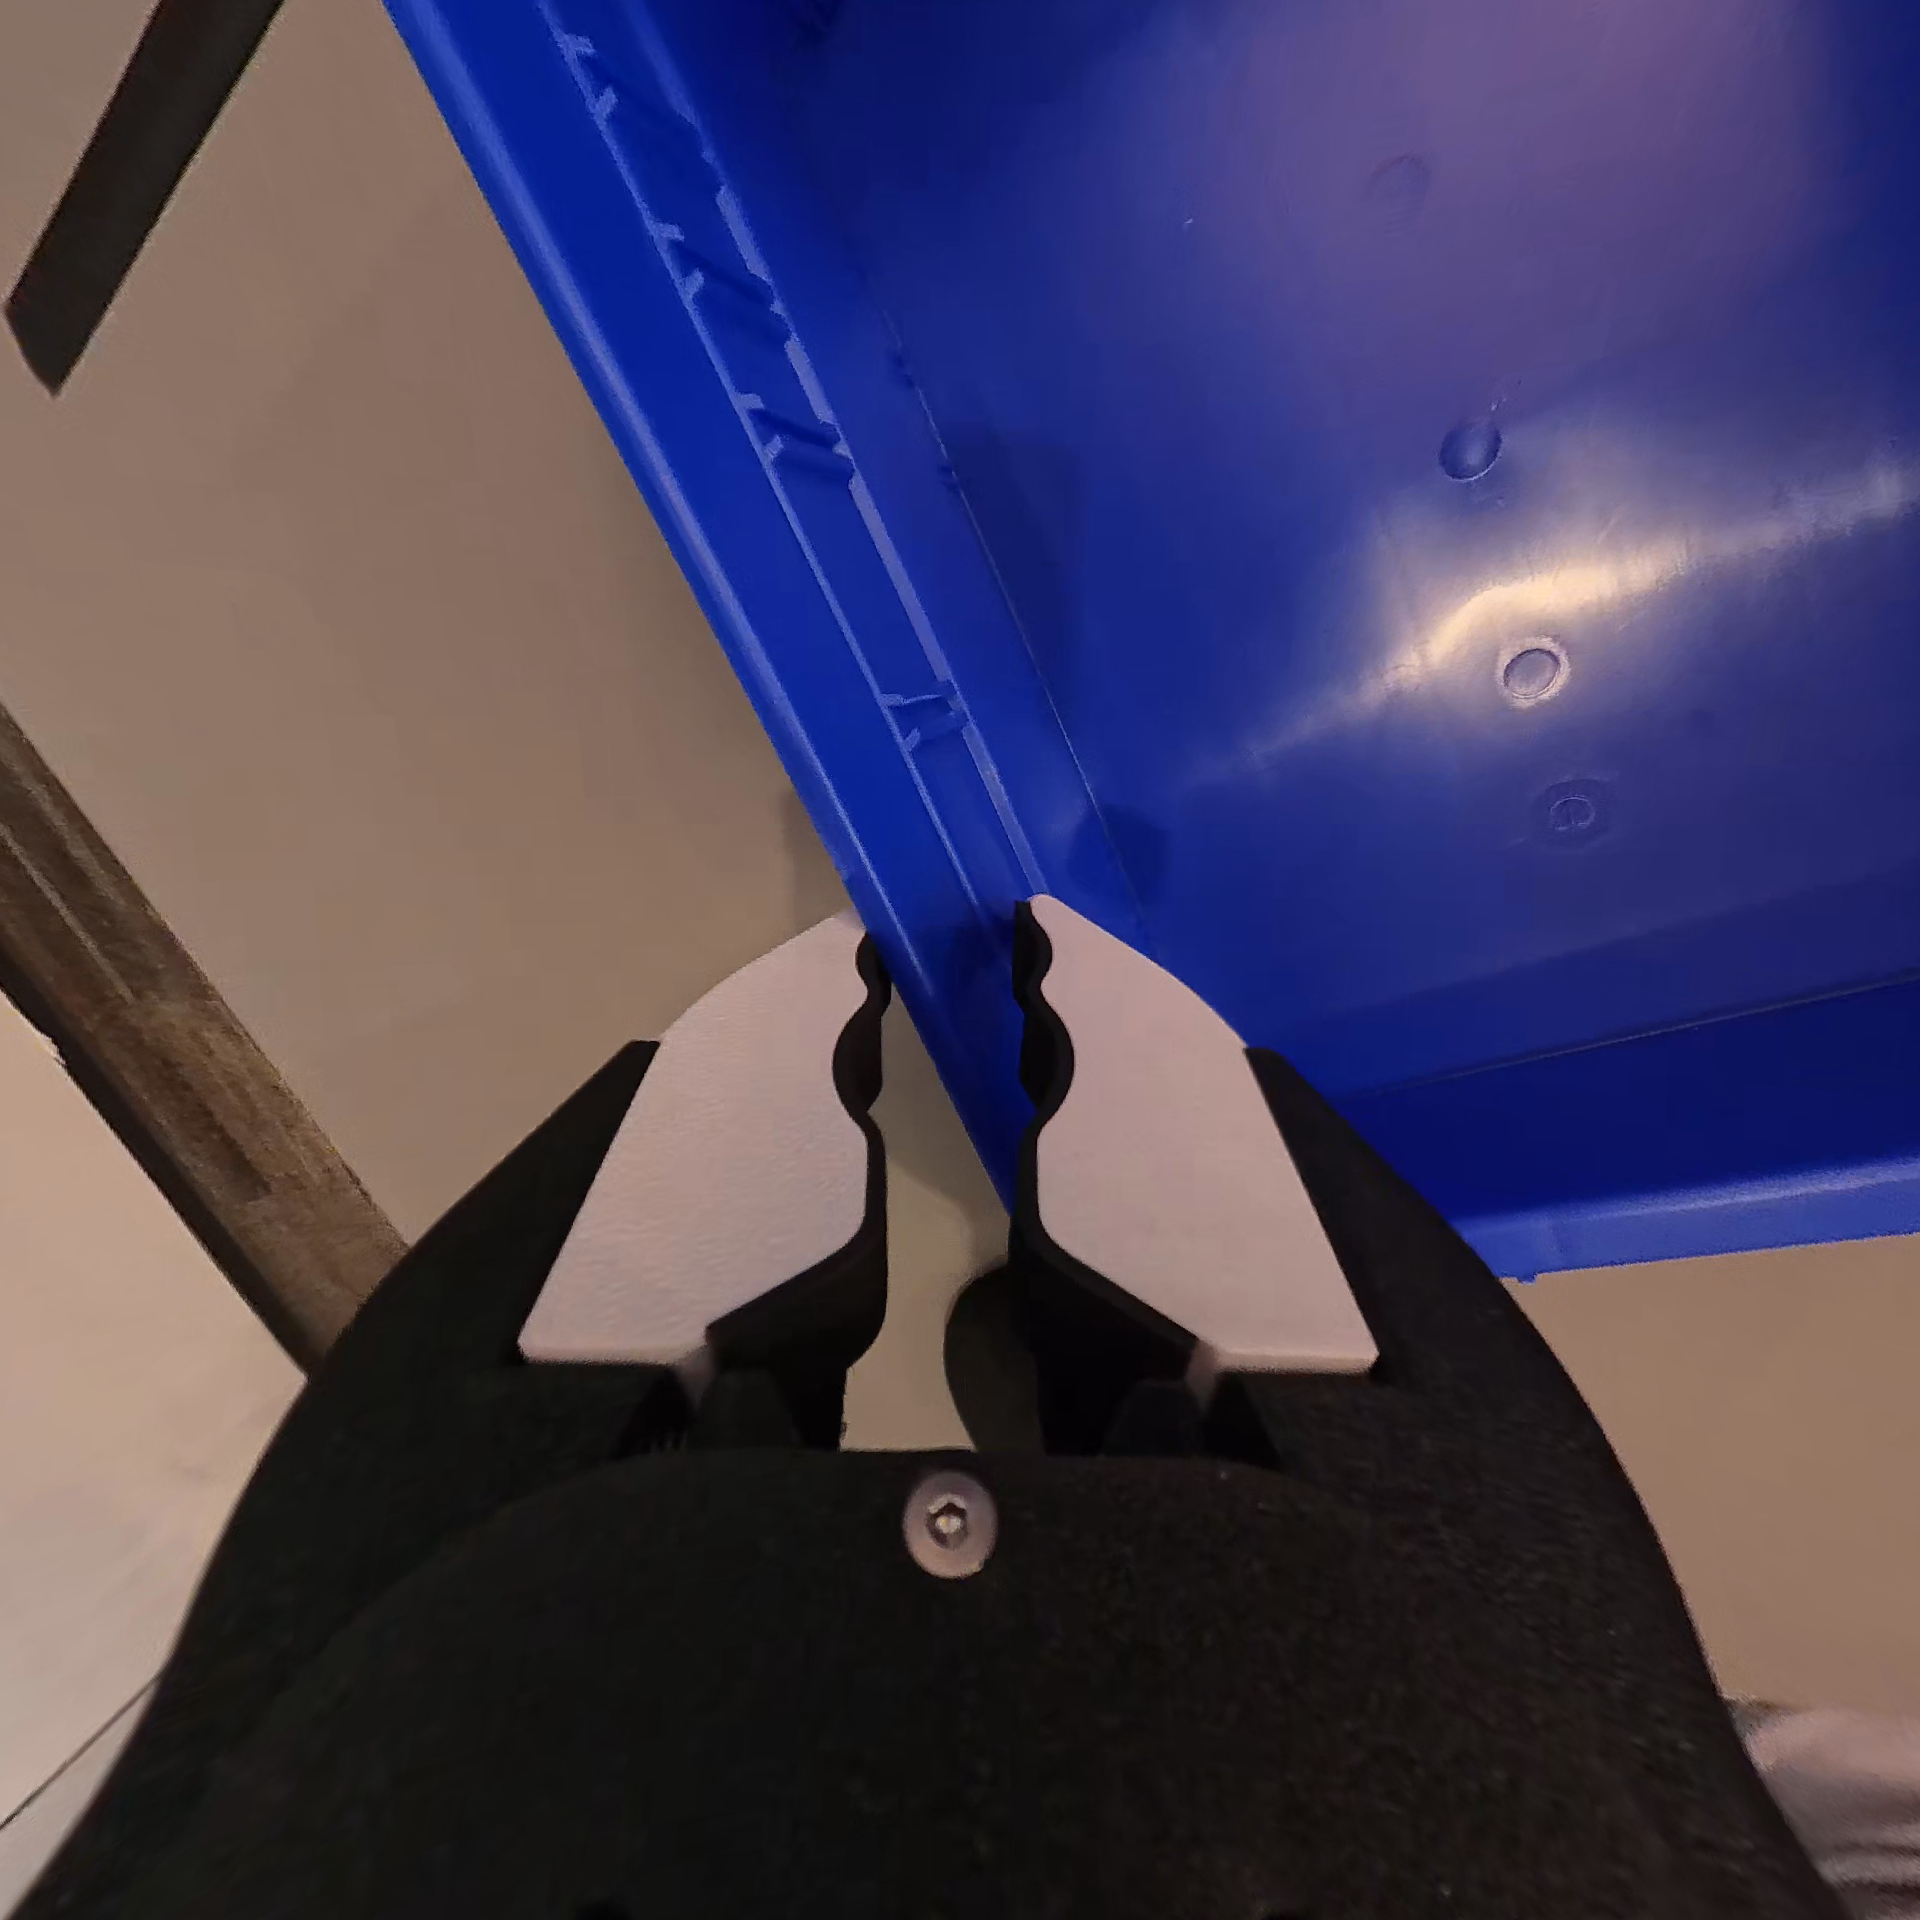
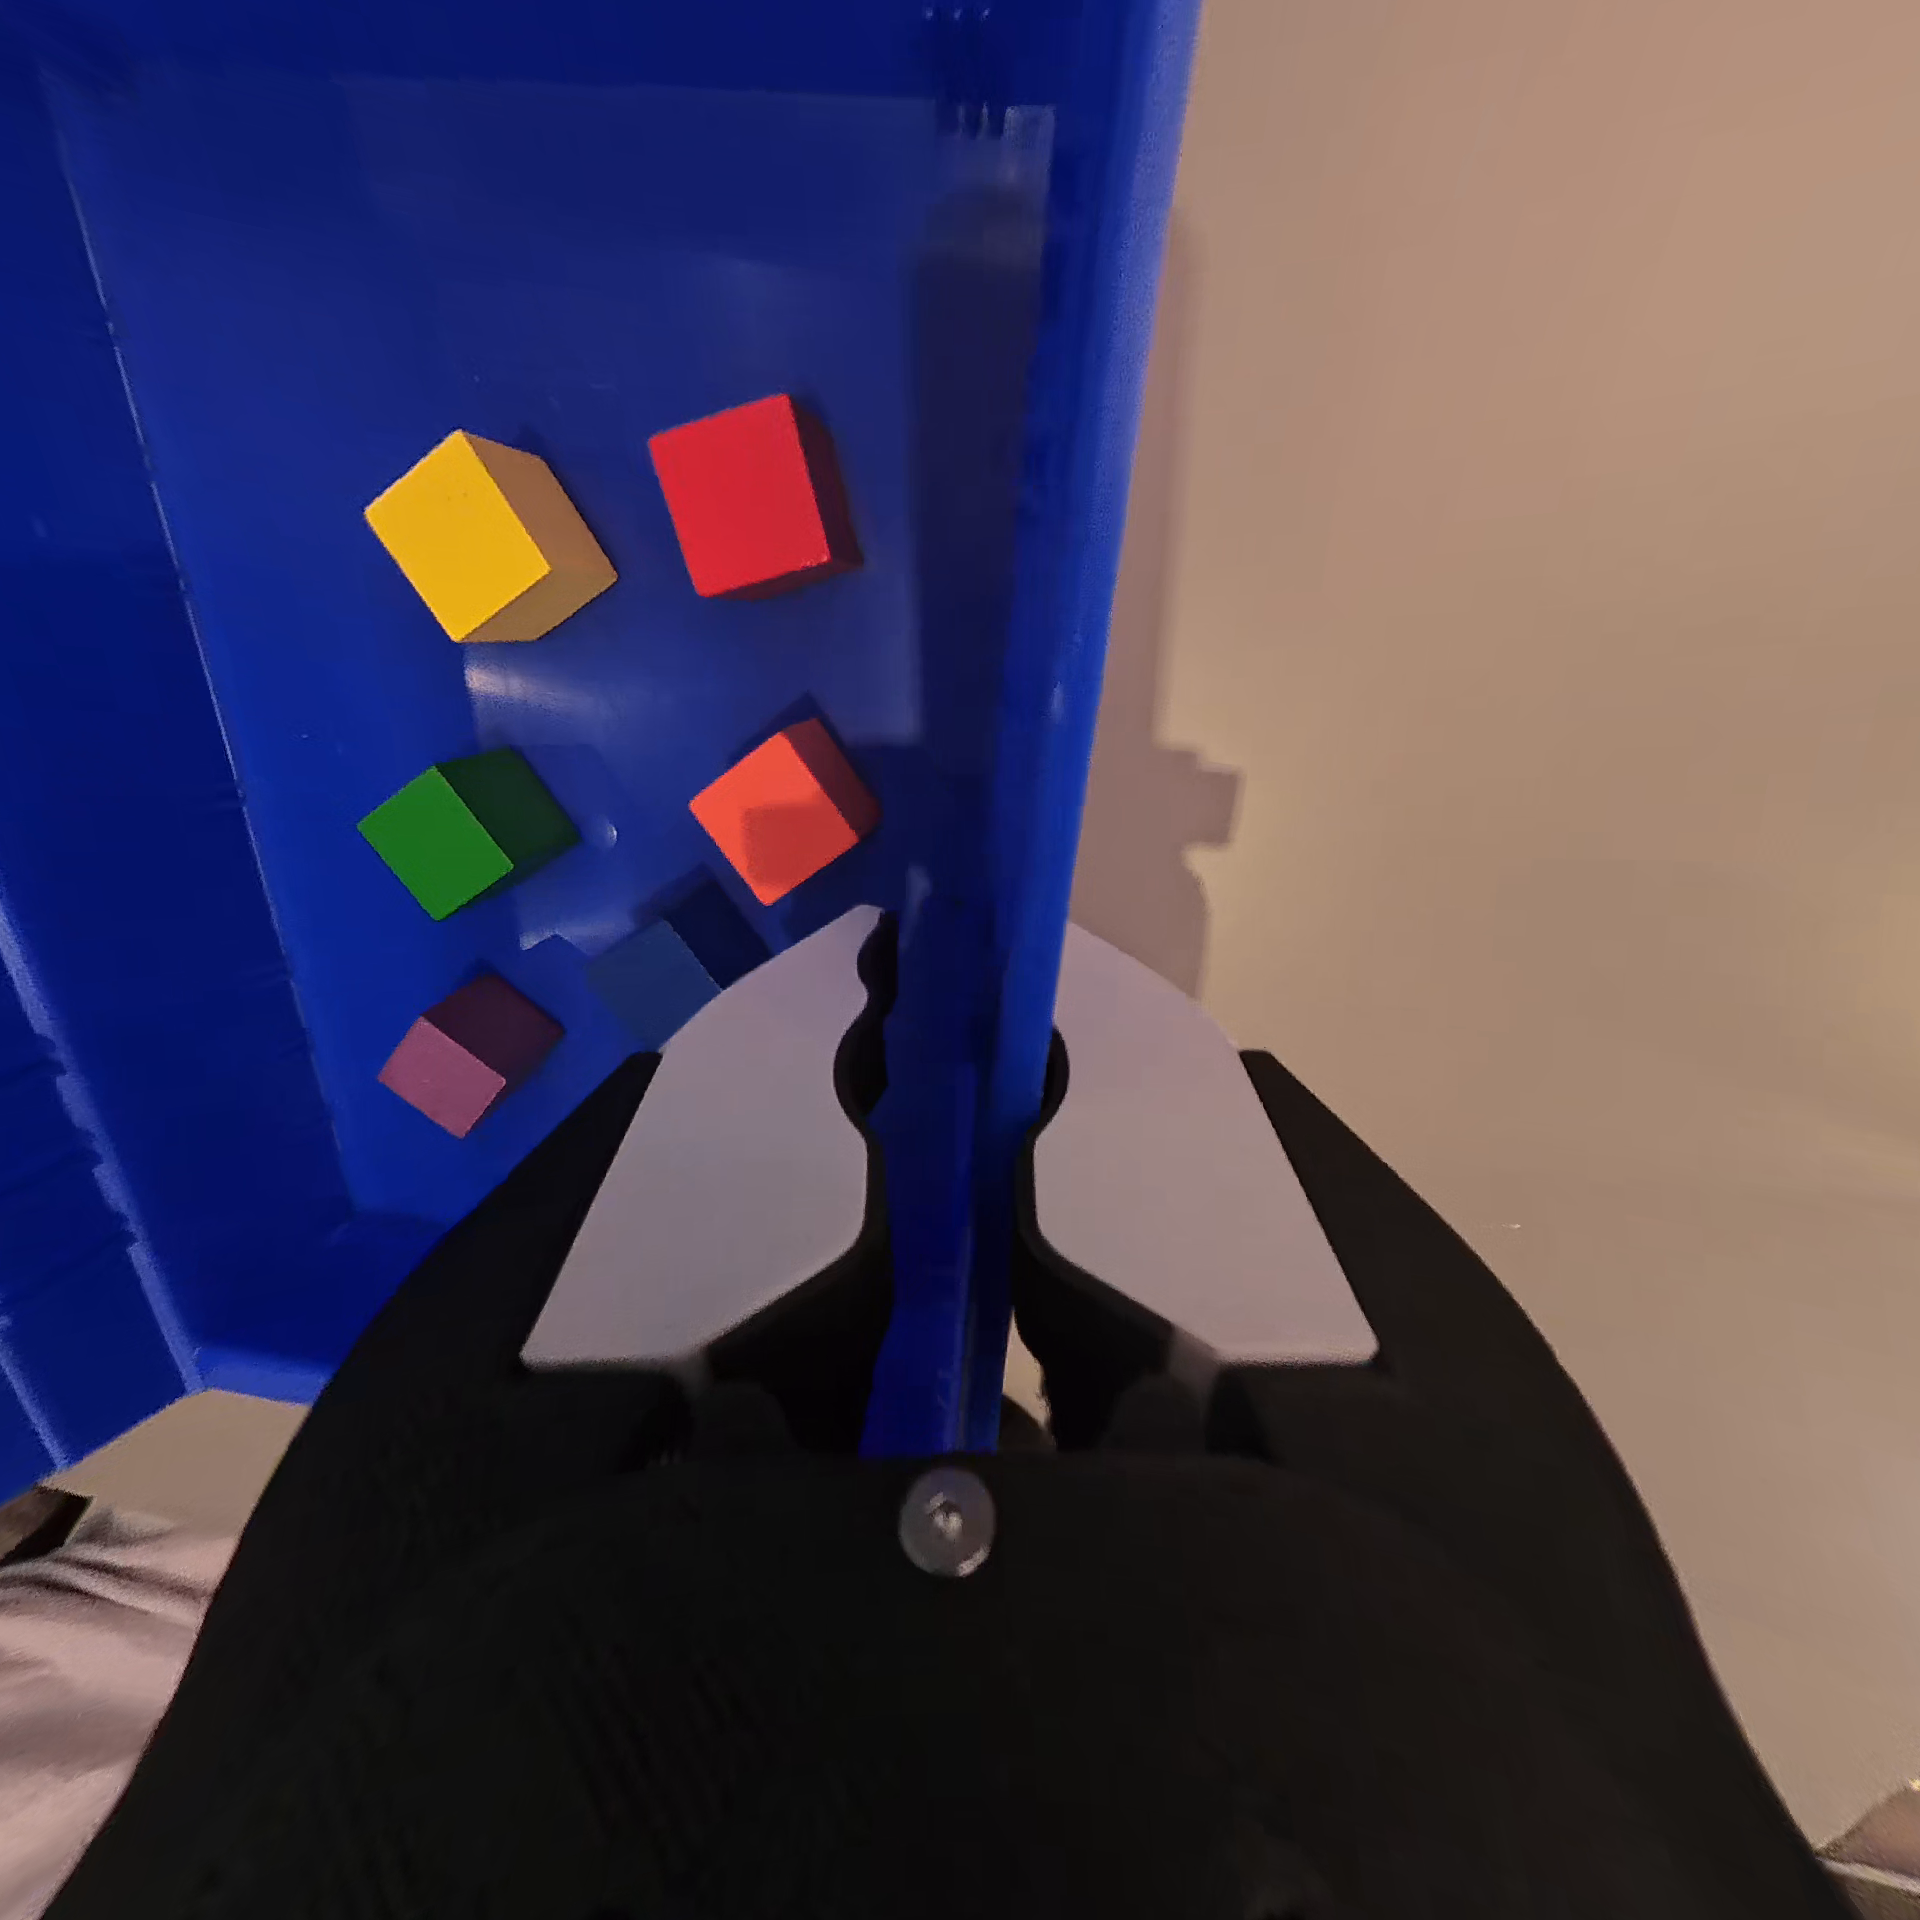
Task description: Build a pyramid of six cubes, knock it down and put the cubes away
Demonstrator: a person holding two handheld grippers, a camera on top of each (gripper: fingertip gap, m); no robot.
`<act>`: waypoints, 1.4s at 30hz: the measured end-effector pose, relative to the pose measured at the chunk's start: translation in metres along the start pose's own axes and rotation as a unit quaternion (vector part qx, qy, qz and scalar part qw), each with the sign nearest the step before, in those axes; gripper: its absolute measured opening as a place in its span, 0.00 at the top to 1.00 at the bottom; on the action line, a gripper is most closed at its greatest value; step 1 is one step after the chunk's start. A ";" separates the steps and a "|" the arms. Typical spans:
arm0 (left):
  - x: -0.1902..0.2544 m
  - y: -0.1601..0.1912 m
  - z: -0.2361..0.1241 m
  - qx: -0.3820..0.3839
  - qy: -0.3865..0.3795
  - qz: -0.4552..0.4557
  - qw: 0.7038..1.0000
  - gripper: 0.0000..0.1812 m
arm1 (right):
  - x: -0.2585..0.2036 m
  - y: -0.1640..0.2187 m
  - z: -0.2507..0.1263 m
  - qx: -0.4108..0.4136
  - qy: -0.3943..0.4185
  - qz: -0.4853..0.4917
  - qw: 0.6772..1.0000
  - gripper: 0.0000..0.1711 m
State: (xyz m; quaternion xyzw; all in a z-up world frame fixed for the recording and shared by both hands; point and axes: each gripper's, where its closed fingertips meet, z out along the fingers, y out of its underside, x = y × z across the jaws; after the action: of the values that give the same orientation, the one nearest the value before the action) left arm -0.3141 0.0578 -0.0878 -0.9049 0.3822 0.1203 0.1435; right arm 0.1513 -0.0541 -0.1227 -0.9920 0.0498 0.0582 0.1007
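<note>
R tongs (image 2: 961, 1039) pinch blue bin (image 2: 1091, 416) wall; L tongs (image 1: 948, 1023) straddle rim, grip unclear; six cubes (image 2: 457, 535) inside bin.

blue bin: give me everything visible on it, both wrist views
The blue bin is a glossy, hard-plastic-looking open tray with a flat floor bearing small round moulding marks, low walls and a ribbed rim. It sits on a beige table. Six cubes lie loose and apart on its floor: yellow, red, green, orange, blue, purple. The right gripper is clamped on one side wall; the left gripper straddles the opposite rim near a corner, contact unclear.
</note>
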 end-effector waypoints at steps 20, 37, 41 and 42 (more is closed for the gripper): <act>0.045 -0.008 -0.012 -0.008 -0.034 0.052 0.998 0.83 | -0.013 -0.009 0.020 -0.034 0.019 -0.022 0.999 0.92; 0.012 0.000 -0.089 0.159 0.027 0.043 0.986 0.79 | -0.003 0.003 0.021 -0.120 -0.014 0.004 0.993 0.96; -0.010 0.013 -0.095 0.175 0.047 0.015 0.983 0.79 | 0.026 0.010 0.015 -0.125 -0.022 0.029 0.991 0.96; -0.016 0.017 -0.096 0.179 0.049 0.007 0.983 0.79 | 0.034 0.013 0.012 -0.128 -0.018 0.037 0.991 0.96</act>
State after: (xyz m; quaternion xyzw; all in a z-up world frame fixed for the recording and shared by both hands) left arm -0.3265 0.0234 0.0041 -0.8669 0.4102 0.0063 0.2830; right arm 0.1825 -0.0675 -0.1417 -0.9930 0.0765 0.0852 -0.0286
